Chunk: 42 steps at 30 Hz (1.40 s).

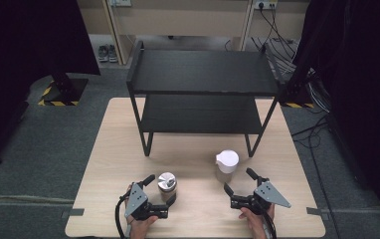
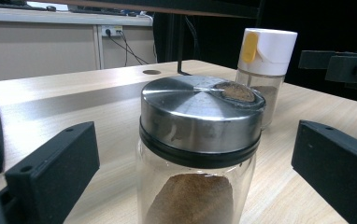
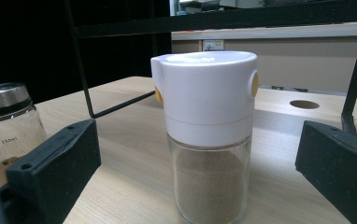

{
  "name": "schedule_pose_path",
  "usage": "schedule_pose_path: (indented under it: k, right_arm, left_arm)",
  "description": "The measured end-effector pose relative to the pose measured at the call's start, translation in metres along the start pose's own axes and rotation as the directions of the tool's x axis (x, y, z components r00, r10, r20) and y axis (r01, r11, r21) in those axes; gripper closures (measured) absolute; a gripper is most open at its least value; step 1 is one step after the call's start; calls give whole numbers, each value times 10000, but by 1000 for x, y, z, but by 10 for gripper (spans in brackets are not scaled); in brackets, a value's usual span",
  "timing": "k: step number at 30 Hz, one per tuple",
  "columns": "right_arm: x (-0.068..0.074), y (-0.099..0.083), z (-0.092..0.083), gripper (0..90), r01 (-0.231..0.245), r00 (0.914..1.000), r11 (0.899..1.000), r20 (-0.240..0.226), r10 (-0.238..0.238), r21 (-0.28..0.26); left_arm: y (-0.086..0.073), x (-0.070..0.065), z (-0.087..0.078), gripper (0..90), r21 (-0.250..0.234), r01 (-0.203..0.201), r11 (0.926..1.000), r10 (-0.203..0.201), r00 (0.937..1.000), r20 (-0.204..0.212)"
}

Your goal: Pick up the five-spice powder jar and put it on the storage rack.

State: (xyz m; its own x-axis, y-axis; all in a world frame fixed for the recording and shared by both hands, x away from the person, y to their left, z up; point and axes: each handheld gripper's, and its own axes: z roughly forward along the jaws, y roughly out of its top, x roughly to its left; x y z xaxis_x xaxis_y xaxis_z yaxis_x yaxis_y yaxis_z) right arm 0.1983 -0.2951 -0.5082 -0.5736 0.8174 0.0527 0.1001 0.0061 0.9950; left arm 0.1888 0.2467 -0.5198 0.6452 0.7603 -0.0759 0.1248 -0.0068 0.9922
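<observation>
A glass jar with a steel lid (image 1: 167, 183) (image 2: 200, 116), part full of brown powder, stands near the table's front edge. My left gripper (image 1: 160, 190) (image 2: 195, 140) is open, with this jar between its jaws and gaps on both sides. To the right stands a glass shaker with a white and yellow cap (image 1: 226, 165) (image 3: 207, 93) (image 2: 265, 60), holding tan powder. My right gripper (image 1: 238, 180) (image 3: 200, 144) is open just short of it, its jaws spread to either side. The steel-lid jar (image 3: 3, 121) also shows at the left of the right gripper view.
A black two-tier metal shelf (image 1: 200, 72) stands on the far half of the light wooden table (image 1: 118, 149), its legs close behind the shaker. Dark curtains, cables and grey floor surround the table.
</observation>
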Motion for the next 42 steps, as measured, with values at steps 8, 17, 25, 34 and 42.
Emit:
schedule_pose_path:
  k: [8,17,25,34,42]
  right_arm:
    - [0,-1,1,3,-78,10000,10000,11,78,22]
    - [0,-1,0,3,-145,9999,9999,59,145,29]
    - [-1,-1,0,3,-263,9996,9997,100,263,6]
    - [0,-1,0,4,-248,9996,9997,104,248,10]
    - [0,-2,0,4,-272,9996,9996,122,271,18]
  left_arm:
    - [0,0,0,4,-4,4,10000,-4,10000,-1]
    - [-1,0,0,4,-37,75,10000,-75,10000,-15]
    - [-1,1,0,4,-32,71,10000,-71,10000,10]
    - [0,1,0,4,11,77,10000,-77,10000,11]
    - [1,1,2,4,111,4,9999,-4,10000,68]
